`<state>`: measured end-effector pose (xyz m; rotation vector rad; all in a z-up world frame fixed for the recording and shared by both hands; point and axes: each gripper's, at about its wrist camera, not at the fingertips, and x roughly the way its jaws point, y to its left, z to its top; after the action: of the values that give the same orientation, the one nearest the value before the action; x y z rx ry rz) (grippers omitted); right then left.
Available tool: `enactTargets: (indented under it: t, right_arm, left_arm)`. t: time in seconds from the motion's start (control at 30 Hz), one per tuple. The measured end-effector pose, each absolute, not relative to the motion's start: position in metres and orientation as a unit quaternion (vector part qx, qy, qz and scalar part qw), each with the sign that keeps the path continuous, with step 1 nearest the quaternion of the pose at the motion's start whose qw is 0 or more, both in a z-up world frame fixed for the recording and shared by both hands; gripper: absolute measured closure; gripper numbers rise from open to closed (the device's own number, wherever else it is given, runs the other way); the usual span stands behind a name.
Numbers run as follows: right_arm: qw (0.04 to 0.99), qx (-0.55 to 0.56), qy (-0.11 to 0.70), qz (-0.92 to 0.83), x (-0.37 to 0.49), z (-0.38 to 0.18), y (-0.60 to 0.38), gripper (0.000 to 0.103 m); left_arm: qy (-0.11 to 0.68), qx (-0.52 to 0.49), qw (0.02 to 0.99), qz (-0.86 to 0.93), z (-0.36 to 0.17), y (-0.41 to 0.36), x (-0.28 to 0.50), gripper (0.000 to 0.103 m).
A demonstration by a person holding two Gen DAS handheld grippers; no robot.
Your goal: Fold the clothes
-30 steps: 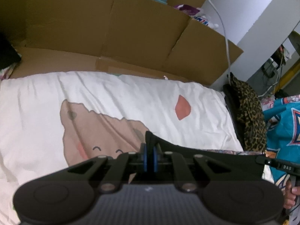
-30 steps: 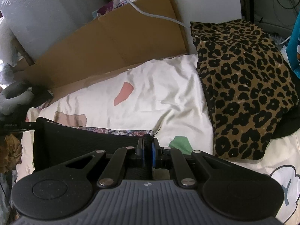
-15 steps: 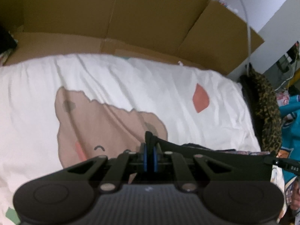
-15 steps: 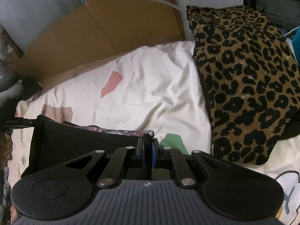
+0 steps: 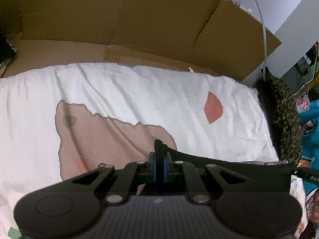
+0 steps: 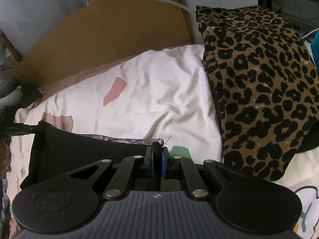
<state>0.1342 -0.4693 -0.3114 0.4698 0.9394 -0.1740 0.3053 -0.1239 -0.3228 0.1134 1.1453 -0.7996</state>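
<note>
Both grippers had sunk toward the sheet (image 5: 139,91) since the earlier frames, and the cardboard (image 5: 159,20) behind it had slid up and nearer in each view; the black garment (image 5: 229,164) had come down with them, its top edge drawn taut between the two grips.

Left of the sheet's pink patch (image 5: 213,109), the left gripper (image 5: 159,164) was clenched on one top corner of the garment; from there the cloth ran rightward, its long axis lying across the sheet, roughly parallel to the cardboard; past the patch, near the leopard cloth (image 6: 259,89), the right gripper (image 6: 157,164) was clamped on the other corner, with a patterned lining (image 6: 127,140) showing just behind the edge.

Neither hand looked nearer the sheet; the garment hung level between them, so the lay-down would likely call for both to lower together, toward the cardboard side.
</note>
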Motion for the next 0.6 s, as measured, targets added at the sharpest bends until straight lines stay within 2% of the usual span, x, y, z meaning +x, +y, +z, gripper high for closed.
enactTargets:
  t: [0.3, 0.4, 0.43, 0.5, 0.53, 0.57, 0.6]
  right_arm:
    - [0.857, 0.207, 0.463, -0.087, 0.139, -0.332, -0.464, 0.096]
    - [0.856, 0.207, 0.464, -0.090, 0.138, -0.334, -0.459, 0.093]
    - [0.856, 0.206, 0.465, -0.092, 0.137, -0.333, -0.457, 0.089]
    - [0.860, 0.200, 0.459, -0.096, 0.133, -0.329, -0.454, 0.072]
    - [0.864, 0.198, 0.453, -0.097, 0.130, -0.326, -0.453, 0.060]
    - [0.866, 0.199, 0.449, -0.096, 0.128, -0.323, -0.453, 0.059]
    - [0.868, 0.201, 0.444, -0.096, 0.126, -0.319, -0.453, 0.059]
  left_arm:
    - [0.536, 0.061, 0.763, -0.355, -0.342, -0.127, 0.303, 0.095]
    - [0.558, 0.056, 0.754, -0.343, -0.344, -0.126, 0.304, 0.089]
    - [0.565, 0.048, 0.751, -0.338, -0.344, -0.124, 0.304, 0.087]
    - [0.561, 0.035, 0.758, -0.330, -0.339, -0.117, 0.302, 0.082]
    - [0.556, 0.032, 0.764, -0.327, -0.336, -0.114, 0.300, 0.071]
    - [0.552, 0.032, 0.768, -0.323, -0.333, -0.111, 0.299, 0.063]
    - [0.549, 0.032, 0.772, -0.320, -0.330, -0.108, 0.298, 0.060]
